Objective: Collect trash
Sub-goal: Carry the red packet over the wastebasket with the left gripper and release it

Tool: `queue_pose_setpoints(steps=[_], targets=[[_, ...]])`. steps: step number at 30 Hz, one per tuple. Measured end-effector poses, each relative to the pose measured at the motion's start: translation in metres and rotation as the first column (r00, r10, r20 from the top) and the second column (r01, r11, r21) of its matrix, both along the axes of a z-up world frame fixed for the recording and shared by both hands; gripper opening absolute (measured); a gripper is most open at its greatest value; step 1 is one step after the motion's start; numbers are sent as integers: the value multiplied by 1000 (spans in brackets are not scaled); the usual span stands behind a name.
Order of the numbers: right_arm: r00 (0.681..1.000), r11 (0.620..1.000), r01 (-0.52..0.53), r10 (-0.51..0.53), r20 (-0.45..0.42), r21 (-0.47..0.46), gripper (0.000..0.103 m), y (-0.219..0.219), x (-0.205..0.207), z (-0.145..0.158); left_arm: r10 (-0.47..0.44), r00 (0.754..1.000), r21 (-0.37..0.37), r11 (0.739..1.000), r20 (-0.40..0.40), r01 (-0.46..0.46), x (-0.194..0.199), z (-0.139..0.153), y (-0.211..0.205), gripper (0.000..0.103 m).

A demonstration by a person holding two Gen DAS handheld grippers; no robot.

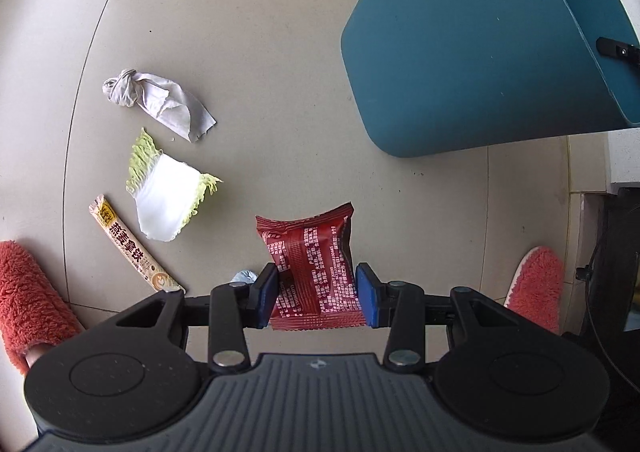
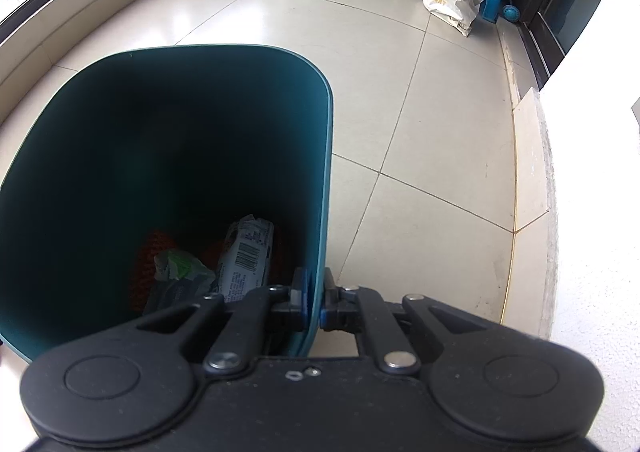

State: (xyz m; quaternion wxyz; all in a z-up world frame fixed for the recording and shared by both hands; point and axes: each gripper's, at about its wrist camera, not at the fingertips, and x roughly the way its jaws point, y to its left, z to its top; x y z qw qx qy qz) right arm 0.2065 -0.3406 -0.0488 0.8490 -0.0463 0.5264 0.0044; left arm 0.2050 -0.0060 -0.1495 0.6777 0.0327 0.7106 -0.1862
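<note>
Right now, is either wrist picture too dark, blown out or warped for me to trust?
Left wrist: evenly lit and sharp, print on the red snack packet readable; floor tile joints bow from fisheye. Right wrist: the teal bin's interior is nearly black, only wrappers at the bottom show; the wall at right is washed out.

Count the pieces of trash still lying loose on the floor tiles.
3: a crumpled grey tissue, a pale cabbage leaf below it, and a tan coffee stick sachet lower left. A bluish scrap behind the gripper may be another.
</note>
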Motion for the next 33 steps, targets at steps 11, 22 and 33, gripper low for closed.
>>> queue_pose_setpoints(steps=[11, 22, 33], targets=[[1000, 1000, 5, -5, -7, -4, 5, 3, 2, -1, -90, 939, -37, 993, 331, 108, 37, 153, -60, 40], [1000, 1000, 7, -7, -8, 7, 5, 0, 4, -2, -254, 860, 3, 959, 442, 282, 50, 179, -179, 41], [1000, 1000, 0, 1, -2, 10, 5, -2, 2, -3, -297, 884, 76, 954, 360, 290, 53, 90, -222, 42]])
